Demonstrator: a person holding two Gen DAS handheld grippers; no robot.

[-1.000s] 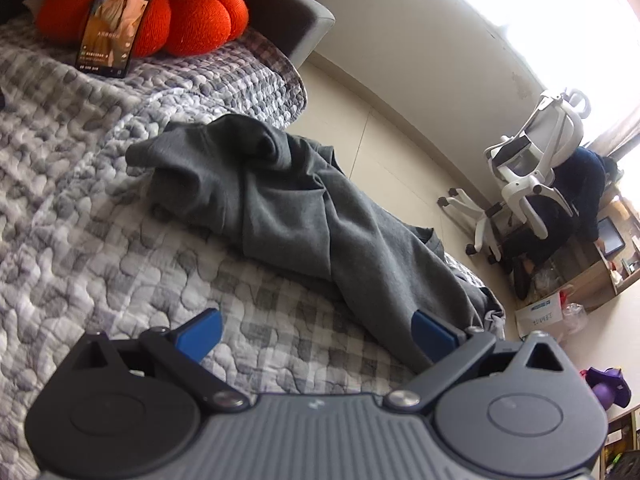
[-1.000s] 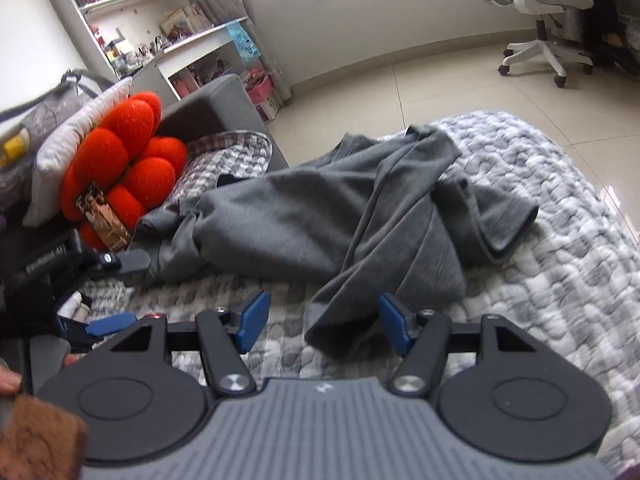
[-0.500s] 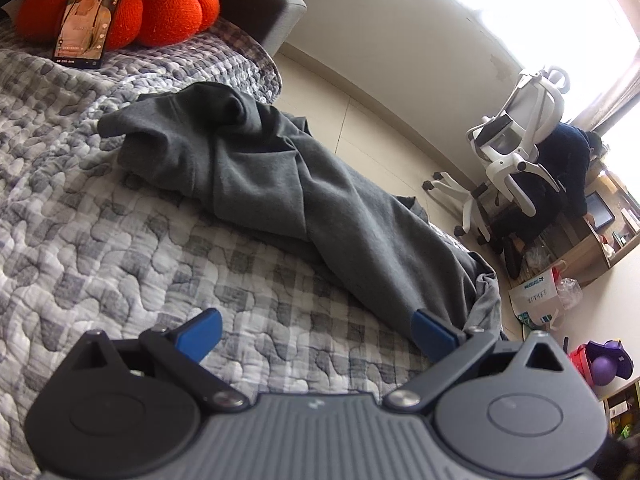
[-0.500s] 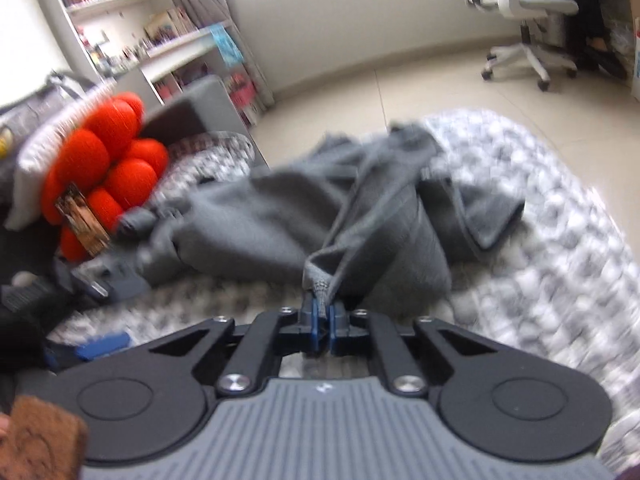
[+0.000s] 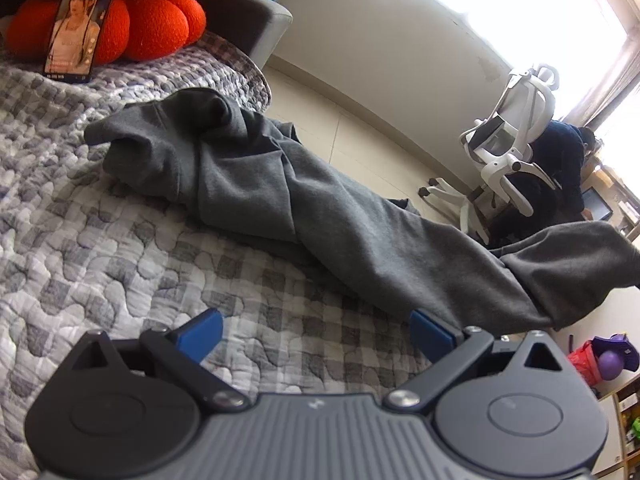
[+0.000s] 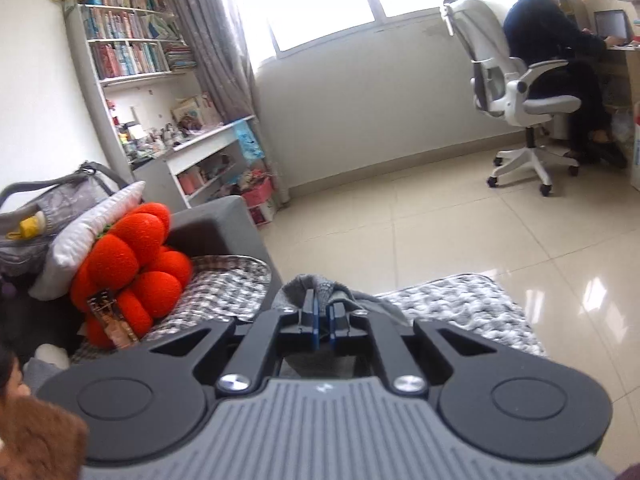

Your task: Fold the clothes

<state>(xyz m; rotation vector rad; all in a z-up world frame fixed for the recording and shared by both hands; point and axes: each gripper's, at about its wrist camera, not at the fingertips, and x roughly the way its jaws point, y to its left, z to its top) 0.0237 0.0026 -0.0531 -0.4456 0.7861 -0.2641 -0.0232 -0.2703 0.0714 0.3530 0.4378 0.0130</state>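
Note:
A dark grey garment (image 5: 304,200) lies stretched across the checked grey quilt (image 5: 100,248), bunched at its far left end. Its right end (image 5: 568,256) is lifted off the bed. My left gripper (image 5: 316,332) hovers open just above the quilt, its blue pads apart, the right pad close to the cloth's near edge. In the right wrist view my right gripper (image 6: 323,318) is shut on a fold of the grey garment (image 6: 316,288), held up above the bed; most of the cloth hangs hidden below it.
An orange flower cushion (image 5: 132,20) with a phone (image 5: 80,20) leaning on it sits at the bed's head. A grey armrest (image 6: 216,228), bookshelves (image 6: 132,52) and a person in a white office chair (image 6: 516,96) stand beyond on the tiled floor (image 6: 440,236).
My right gripper shut on the garment's edge and lifted it, so its view now shows the room instead of the bed. The cloth's right end rose in the left view; my left gripper stayed open.

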